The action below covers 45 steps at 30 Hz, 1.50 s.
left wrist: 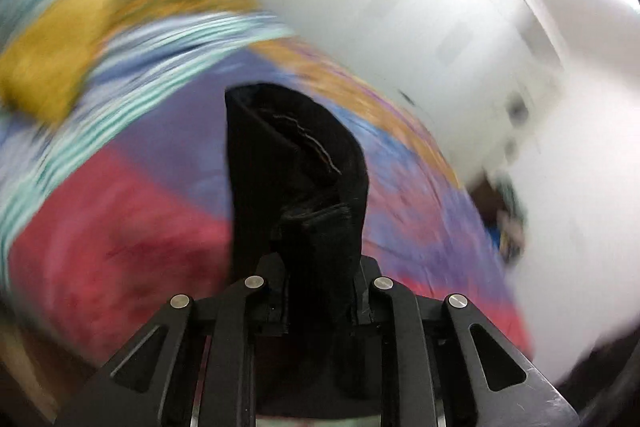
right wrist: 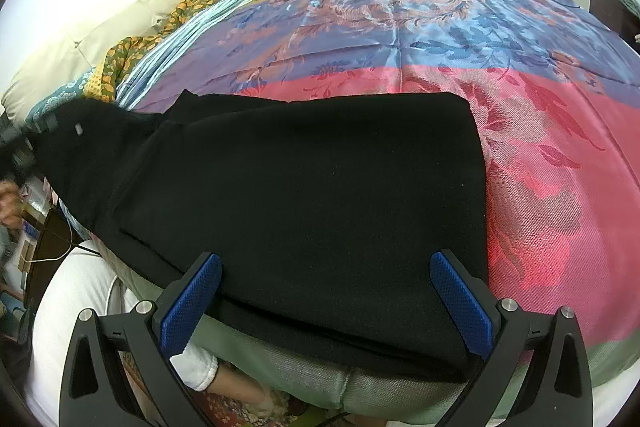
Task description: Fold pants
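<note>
Pants (right wrist: 304, 187): black fabric was seen spread in a broad folded slab on the bed (right wrist: 540, 147), its near edge hanging just over the bed's front edge; one end rose off to the left, lifted clear of the coverlet.
Left claw (left wrist: 316, 291): it was closed tight on a bunched end of the pants (left wrist: 296, 163), which stood up between the fingers with a pale seam line showing.
Right claw (right wrist: 326, 301): it was held wide open above the near edge of the cloth, nothing between the blue pads (right wrist: 192, 303); contact with the fabric could not be told.
Background: the left wrist view was heavily smeared apart from the claw and the cloth it held, so fast motion was judged likely there.
Stage: a fold of the lifted end over the flat part was judged to be in hand, not yet laid.
Risk, slip: the pinched wad could be pulled out of the left claw if it were swung too sharply.
Risk, drag: with the near edge unpinned, the flat layers could be tugged askew or slid off the bed's front edge.
Risk, skew: the lifted end could be laid crooked, since its corners were bunched rather than spread.
</note>
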### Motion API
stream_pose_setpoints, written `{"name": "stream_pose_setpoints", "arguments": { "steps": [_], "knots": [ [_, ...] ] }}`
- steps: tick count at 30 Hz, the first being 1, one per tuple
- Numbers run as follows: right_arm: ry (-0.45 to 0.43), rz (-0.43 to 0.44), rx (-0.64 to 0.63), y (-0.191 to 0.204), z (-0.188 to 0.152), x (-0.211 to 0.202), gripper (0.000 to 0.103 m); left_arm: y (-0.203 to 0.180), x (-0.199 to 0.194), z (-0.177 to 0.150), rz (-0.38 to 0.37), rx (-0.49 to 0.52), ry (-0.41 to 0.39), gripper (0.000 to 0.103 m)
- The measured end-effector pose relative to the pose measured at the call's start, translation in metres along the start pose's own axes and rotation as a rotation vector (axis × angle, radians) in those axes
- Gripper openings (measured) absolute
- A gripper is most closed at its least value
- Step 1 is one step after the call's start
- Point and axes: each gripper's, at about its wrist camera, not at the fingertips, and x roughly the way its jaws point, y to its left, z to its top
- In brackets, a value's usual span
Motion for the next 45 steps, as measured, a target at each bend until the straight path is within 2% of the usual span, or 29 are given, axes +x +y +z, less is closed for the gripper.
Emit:
{"name": "stream_pose_setpoints", "arguments": {
  "steps": [2, 4, 5, 6, 7, 8, 9, 10, 12, 15, 18, 19, 21, 23, 24, 26, 28, 30, 32, 33, 34, 36, 37, 40, 43, 45],
  "knots": [
    [-0.003, 0.002, 0.003, 0.0, 0.0, 0.0, 0.103, -0.067, 0.022, -0.013, -0.04, 0.149, 0.064, 0.018],
    [-0.006, 0.007, 0.005, 0.0, 0.0, -0.001, 0.103, -0.11, 0.048, -0.037, -0.091, 0.227, 0.143, 0.02],
    [-0.007, 0.011, 0.006, -0.001, 0.0, -0.002, 0.103, -0.134, 0.071, -0.058, -0.115, 0.278, 0.212, 0.021],
    [-0.009, 0.015, 0.007, -0.001, 0.0, -0.002, 0.103, -0.151, 0.093, -0.08, -0.124, 0.321, 0.279, 0.027],
    [-0.01, 0.016, 0.007, -0.001, -0.001, -0.002, 0.103, -0.164, 0.114, -0.099, -0.132, 0.353, 0.352, 0.037],
    [-0.01, 0.018, 0.006, -0.001, -0.001, -0.002, 0.103, -0.176, 0.145, -0.126, -0.129, 0.392, 0.477, 0.04],
    [-0.01, 0.019, 0.005, -0.001, -0.001, -0.003, 0.103, -0.181, 0.162, -0.144, -0.108, 0.413, 0.558, 0.041],
    [-0.008, 0.021, 0.003, -0.001, -0.001, -0.003, 0.103, -0.183, 0.171, -0.155, -0.08, 0.428, 0.601, 0.041],
    [-0.006, 0.033, -0.001, -0.003, 0.0, -0.006, 0.103, -0.186, 0.163, -0.158, -0.07, 0.448, 0.587, 0.044],
    [-0.01, 0.073, 0.01, -0.008, 0.0, -0.01, 0.103, -0.174, 0.129, -0.126, -0.153, 0.374, 0.553, 0.056],
    [-0.017, 0.116, 0.048, -0.016, 0.0, -0.011, 0.103, -0.156, 0.09, -0.089, -0.183, 0.296, 0.455, 0.083],
    [-0.018, 0.121, 0.057, -0.017, 0.001, -0.01, 0.103, -0.149, 0.081, -0.078, -0.184, 0.278, 0.426, 0.087],
    [-0.015, 0.117, 0.056, -0.016, 0.002, -0.008, 0.103, -0.133, 0.061, -0.068, -0.182, 0.244, 0.375, 0.088],
    [-0.006, 0.104, 0.044, -0.012, 0.004, -0.009, 0.103, -0.122, 0.061, -0.062, -0.118, 0.251, 0.332, 0.087],
    [-0.004, 0.106, 0.049, -0.011, 0.006, -0.012, 0.103, -0.113, 0.063, -0.061, -0.051, 0.258, 0.308, 0.087],
    [-0.018, 0.158, 0.101, -0.017, 0.012, -0.023, 0.103, -0.09, 0.071, -0.064, 0.074, 0.24, 0.277, 0.075],
    [-0.033, 0.227, 0.182, -0.027, 0.018, -0.031, 0.103, -0.069, 0.085, -0.073, 0.104, 0.189, 0.295, 0.039],
    [-0.037, 0.306, 0.273, -0.04, 0.025, -0.037, 0.103, -0.055, 0.114, -0.096, 0.073, 0.129, 0.379, 0.029],
    [-0.031, 0.384, 0.327, -0.046, 0.032, -0.037, 0.102, -0.063, 0.143, -0.123, 0.038, 0.148, 0.455, 0.028],
    [-0.024, 0.426, 0.347, -0.048, 0.037, -0.034, 0.098, -0.075, 0.151, -0.133, 0.011, 0.186, 0.467, 0.028],
    [-0.007, 0.468, 0.36, -0.048, 0.043, -0.03, 0.096, -0.088, 0.154, -0.138, 0.017, 0.232, 0.455, 0.029],
    [0.066, 0.538, 0.372, -0.042, 0.053, -0.016, 0.093, -0.097, 0.158, -0.14, 0.005, 0.241, 0.461, 0.031],
    [0.136, 0.557, 0.371, -0.037, 0.058, -0.004, 0.092, -0.097, 0.157, -0.137, -0.003, 0.227, 0.465, 0.032],
    [0.237, 0.572, 0.338, -0.022, 0.061, 0.019, 0.085, -0.09, 0.15, -0.135, -0.012, 0.206, 0.471, 0.033],
    [0.305, 0.477, 0.283, -0.01, 0.061, 0.036, 0.08, -0.083, 0.142, -0.136, -0.006, 0.223, 0.464, 0.033],
    [0.313, 0.46, 0.301, -0.008, 0.063, 0.041, 0.08, -0.083, 0.141, -0.137, -0.007, 0.221, 0.457, 0.035]
  ]
}}
